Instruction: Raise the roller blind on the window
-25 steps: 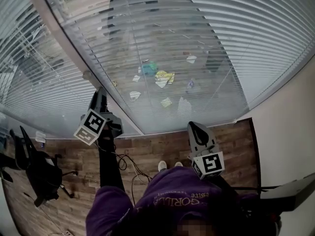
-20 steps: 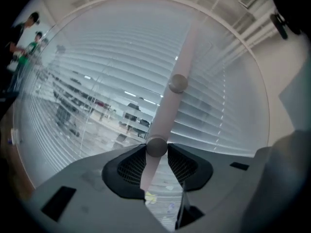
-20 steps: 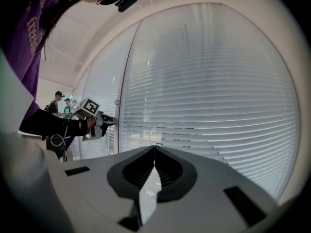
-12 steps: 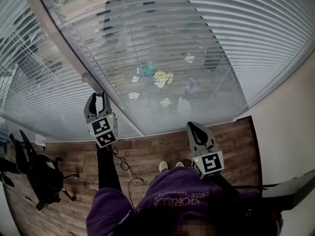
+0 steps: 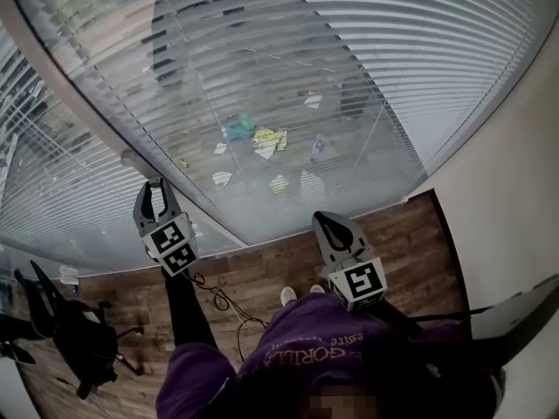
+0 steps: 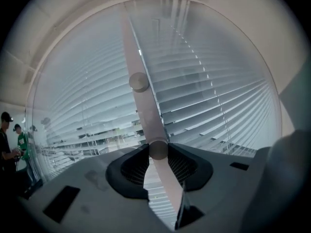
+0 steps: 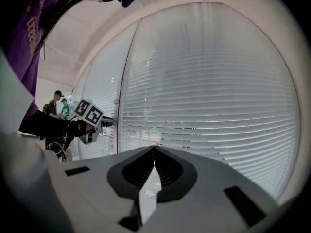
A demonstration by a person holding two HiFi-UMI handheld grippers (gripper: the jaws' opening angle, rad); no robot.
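The slatted blind (image 5: 393,68) hangs fully lowered behind the glass, its slats half open. A pale frame post (image 5: 79,112) divides two panes and carries two round knobs. In the left gripper view the upper knob (image 6: 139,81) stands free, and the lower knob (image 6: 158,149) sits between the jaw tips, touching both. My left gripper (image 5: 155,184) is up against the post, shut on that lower knob. My right gripper (image 5: 325,218) is held low in front of the blind (image 7: 209,96), jaws shut with nothing in them.
A black office chair (image 5: 61,339) stands at the lower left on the wood floor, and a cable (image 5: 218,304) trails by my feet. A white wall (image 5: 507,190) closes the right side. Two people (image 6: 9,144) stand far off at the left.
My left gripper has turned toward the post, risen to it, and now has the lower knob between its jaws. The right gripper has barely moved.
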